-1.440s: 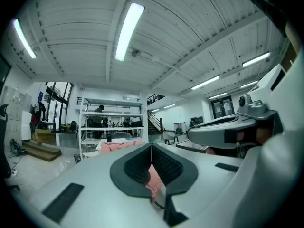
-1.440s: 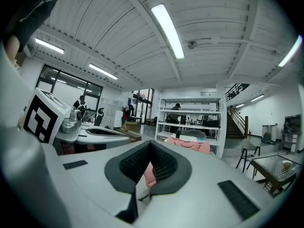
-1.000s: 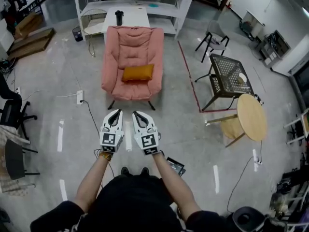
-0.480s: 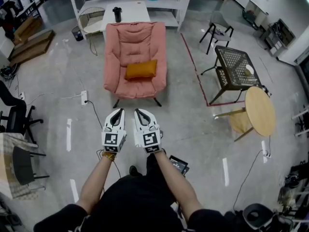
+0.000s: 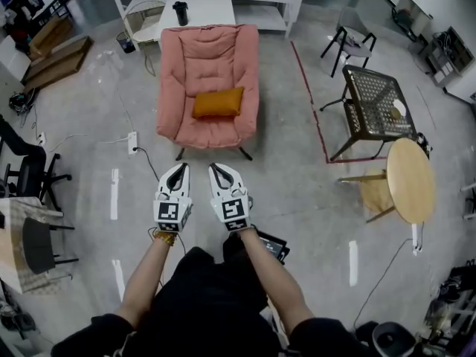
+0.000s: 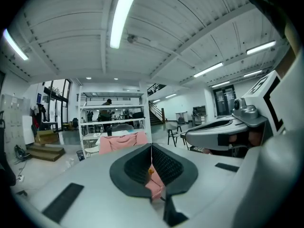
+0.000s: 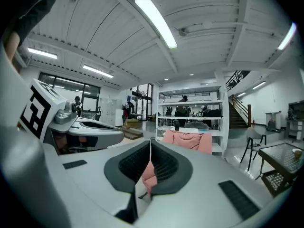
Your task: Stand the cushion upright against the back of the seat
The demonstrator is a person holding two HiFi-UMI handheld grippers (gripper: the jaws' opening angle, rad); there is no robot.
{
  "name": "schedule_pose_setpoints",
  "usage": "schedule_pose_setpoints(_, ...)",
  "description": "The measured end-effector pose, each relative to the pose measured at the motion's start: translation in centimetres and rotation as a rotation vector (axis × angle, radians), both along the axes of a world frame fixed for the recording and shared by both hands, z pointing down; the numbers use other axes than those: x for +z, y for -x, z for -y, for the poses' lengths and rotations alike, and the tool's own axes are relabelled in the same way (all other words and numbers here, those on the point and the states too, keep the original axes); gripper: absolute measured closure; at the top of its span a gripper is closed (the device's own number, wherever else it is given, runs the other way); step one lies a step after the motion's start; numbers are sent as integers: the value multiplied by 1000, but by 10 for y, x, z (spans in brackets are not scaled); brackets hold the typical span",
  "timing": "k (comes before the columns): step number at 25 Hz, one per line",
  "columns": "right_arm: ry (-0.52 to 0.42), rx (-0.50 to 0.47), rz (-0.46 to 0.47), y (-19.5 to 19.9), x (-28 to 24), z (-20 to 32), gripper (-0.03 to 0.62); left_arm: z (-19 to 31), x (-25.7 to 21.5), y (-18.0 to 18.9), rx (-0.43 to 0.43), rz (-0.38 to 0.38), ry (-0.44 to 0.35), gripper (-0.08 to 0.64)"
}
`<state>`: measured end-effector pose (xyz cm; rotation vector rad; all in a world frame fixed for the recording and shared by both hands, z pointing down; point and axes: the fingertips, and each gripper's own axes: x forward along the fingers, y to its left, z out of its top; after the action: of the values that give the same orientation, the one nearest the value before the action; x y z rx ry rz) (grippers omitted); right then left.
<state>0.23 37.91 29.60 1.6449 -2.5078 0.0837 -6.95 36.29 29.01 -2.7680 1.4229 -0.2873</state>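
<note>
Orange rectangular fabric cushion: flat near the seat's front edge on the pink padded armchair, unmoved | left gripper, right gripper: jaws fully closed, empty, carried nearer | approach stage, cushion not yet raised.

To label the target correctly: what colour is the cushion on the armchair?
The cushion is orange, against the pink armchair; the head view shows it best.

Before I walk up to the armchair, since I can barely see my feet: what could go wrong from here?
1. A cable runs from the power strip across the floor toward your feet; you could trip on it.
2. The left gripper and right gripper are both shut; unopened, they might only shove the orange cushion lying flat on the armchair seat.
</note>
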Motion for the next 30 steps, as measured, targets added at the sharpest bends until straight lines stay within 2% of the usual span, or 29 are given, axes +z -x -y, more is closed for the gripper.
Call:
schedule_pose_setpoints(8,45,-14,-19,-19,14,29,576,30,20,-10,-35,-2,68,546)
schedule_pose_setpoints(13,75,-21,-26,-13,22,62,577,64,26,-8,-9,-14,71,546)
schedule_pose_setpoints(23,105,-1,-62,32,27,139,576,157,33,46,-3,-71,78,546)
schedule_pose_setpoints(30,138,16,-101,32,43,186,576,206,46,49,31,-69,96,546)
